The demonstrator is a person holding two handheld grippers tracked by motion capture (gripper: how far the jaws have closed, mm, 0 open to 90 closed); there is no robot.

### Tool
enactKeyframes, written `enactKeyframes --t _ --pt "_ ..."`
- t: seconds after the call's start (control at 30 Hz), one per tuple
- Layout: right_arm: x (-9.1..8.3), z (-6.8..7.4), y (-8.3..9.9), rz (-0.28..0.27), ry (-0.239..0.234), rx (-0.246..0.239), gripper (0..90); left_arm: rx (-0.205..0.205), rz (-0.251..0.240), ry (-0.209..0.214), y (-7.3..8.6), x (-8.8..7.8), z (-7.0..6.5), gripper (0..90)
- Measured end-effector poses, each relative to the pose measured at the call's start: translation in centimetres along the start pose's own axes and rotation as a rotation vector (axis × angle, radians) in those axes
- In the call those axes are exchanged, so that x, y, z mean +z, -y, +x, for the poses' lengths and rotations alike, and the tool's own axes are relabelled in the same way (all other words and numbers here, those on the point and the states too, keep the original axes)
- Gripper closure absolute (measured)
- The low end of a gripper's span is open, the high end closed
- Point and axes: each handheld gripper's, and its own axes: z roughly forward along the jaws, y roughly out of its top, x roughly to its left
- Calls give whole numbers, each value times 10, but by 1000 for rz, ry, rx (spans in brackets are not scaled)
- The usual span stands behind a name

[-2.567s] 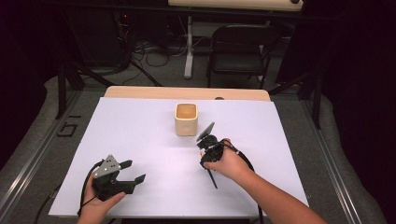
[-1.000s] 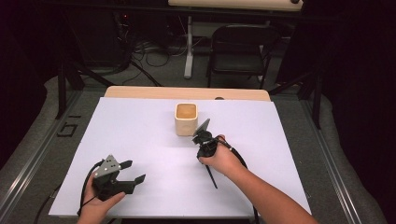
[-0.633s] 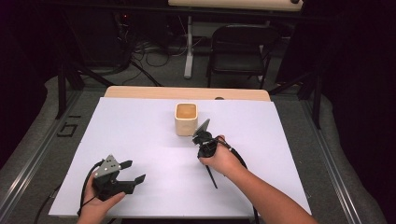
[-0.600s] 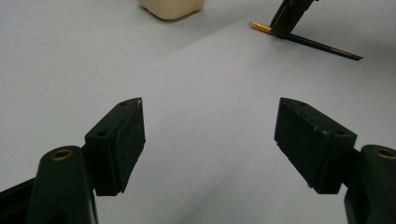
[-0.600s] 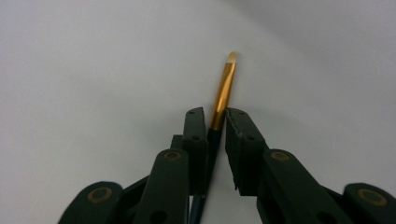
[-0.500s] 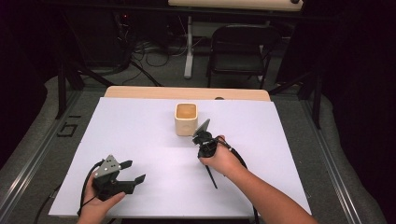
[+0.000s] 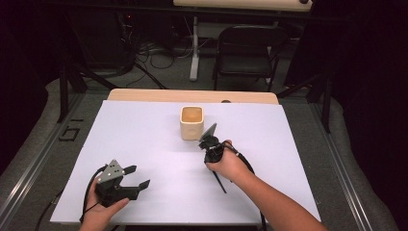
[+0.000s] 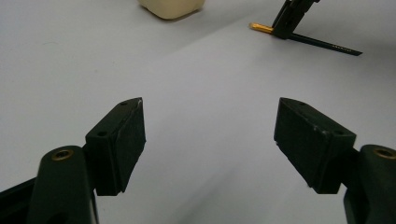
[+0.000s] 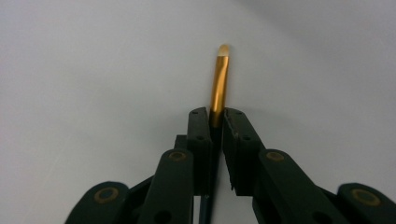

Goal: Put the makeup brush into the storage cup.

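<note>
I'm working over the white table (image 7: 144, 139), with the cream cup (image 7: 192, 122) standing toward its far middle. My left gripper (image 7: 132, 179) rests near the table's front left, jaws spread wide with nothing between them, well apart from the action.

My right gripper (image 7: 208, 139) sits just beside the cup's right. Its jaws have just been closing and now pinch the brush (image 9: 219, 88) by its gold ferrule, the pale tip pointing ahead of the pads (image 9: 200, 140) in the right gripper view. In the high view the dark handle trails back under my hand (image 7: 230, 163), lying low along the table.

I judge this as the grasp just completed. Next I'd lift the brush clear, tilt it upright and bring it over the cup's open mouth, minding the rim, since the handle is long and the pinch is near one end.
</note>
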Motion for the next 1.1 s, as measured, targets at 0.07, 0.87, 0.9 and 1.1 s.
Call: enactKeyframes --t 0.07,0.87,0.9,1.1 --pt "0 0 0 1 1 0 821 -1 -1 0 0 0 0 251" --pt "-2 0 0 33 0 -8 838 1 -1 0 0 0 0 251" --pt "-2 0 0 36 0 -10 838 0 -2 0 0 0 0 251" --pt "-4 1 2 2 -22 5 838 1 -3 -1 0 0 0 251"
